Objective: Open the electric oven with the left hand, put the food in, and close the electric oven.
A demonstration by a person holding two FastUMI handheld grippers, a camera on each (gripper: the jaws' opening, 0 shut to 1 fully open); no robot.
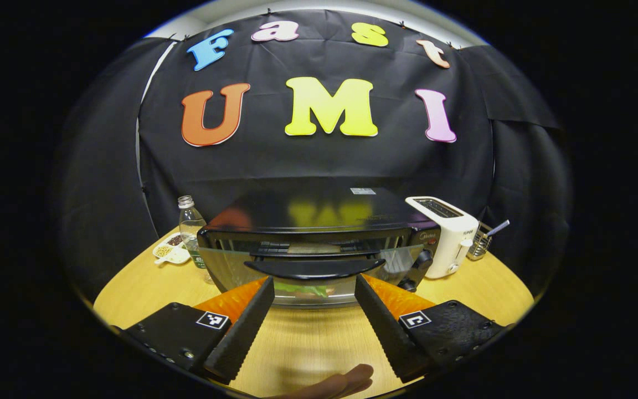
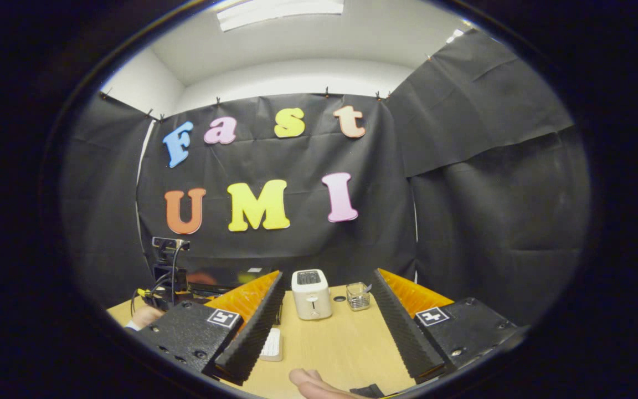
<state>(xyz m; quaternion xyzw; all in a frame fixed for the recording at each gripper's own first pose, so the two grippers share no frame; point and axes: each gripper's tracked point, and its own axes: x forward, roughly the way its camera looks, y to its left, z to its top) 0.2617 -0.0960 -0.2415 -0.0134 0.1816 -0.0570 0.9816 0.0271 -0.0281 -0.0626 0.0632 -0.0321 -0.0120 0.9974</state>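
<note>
The black electric oven (image 1: 319, 213) stands straight ahead in the left gripper view. Its glass door (image 1: 230, 271) leans out a little from the top, and the curved black handle (image 1: 313, 268) sits across the door. My left gripper (image 1: 314, 281) is open, with its fingertips either side of the handle's ends and just below it, not pressing on it. Something green, like lettuce on food (image 1: 302, 289), shows through the lower glass. My right gripper (image 2: 327, 274) is open, held above the table to the right of the oven (image 2: 225, 279), with nothing between its fingers.
A white toaster (image 1: 445, 233) stands right of the oven, a wire holder (image 1: 482, 244) beyond it. On the oven's left are a clear bottle (image 1: 190, 230) and small dishes (image 1: 170, 250). The right gripper view shows the toaster (image 2: 311, 293), a glass jar (image 2: 357, 295) and a flat white object (image 2: 272, 343).
</note>
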